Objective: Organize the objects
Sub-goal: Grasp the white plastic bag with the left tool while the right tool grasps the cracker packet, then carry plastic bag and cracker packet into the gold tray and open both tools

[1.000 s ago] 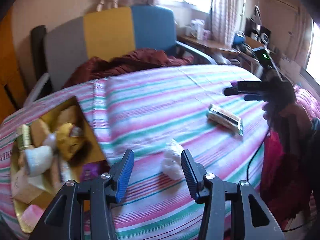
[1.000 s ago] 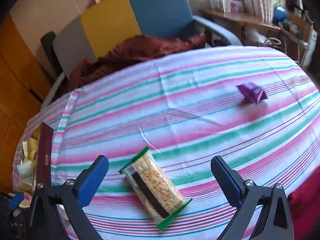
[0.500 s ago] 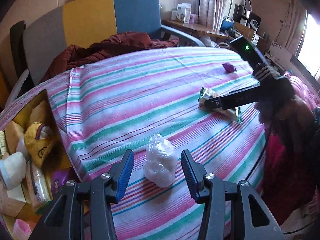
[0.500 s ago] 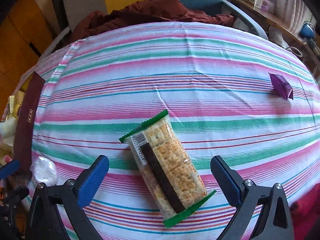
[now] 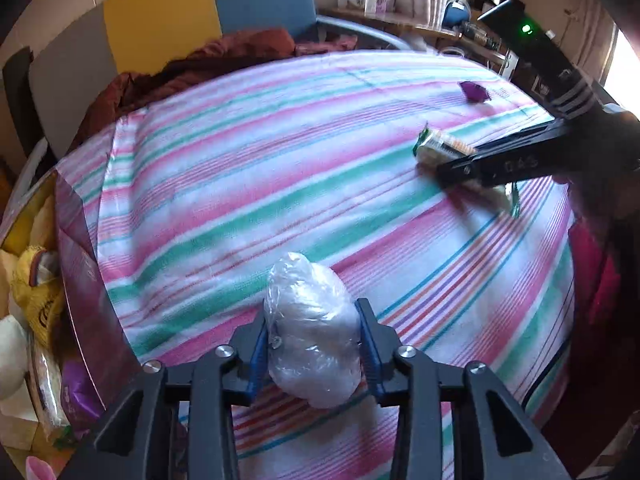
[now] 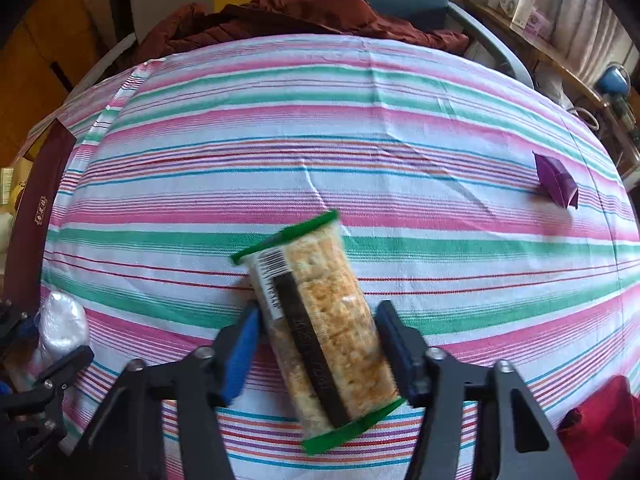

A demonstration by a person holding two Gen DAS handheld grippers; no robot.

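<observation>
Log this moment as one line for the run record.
left gripper: shut on white plastic bag | right gripper: closing around cracker pack, contact unclear | purple packet: untouched on striped tablecloth

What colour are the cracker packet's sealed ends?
Green on the cracker packet; clearest in the right wrist view.

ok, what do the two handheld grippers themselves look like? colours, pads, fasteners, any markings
Both match: black angular plastic bodies with triangular cutouts and silver round screw heads at the joints. The left gripper carries blue pads on its inner finger faces, as does the right gripper. Seen from the left wrist view, the right unit shows pale lettering, unreadable, a striped section and a green light.
</observation>
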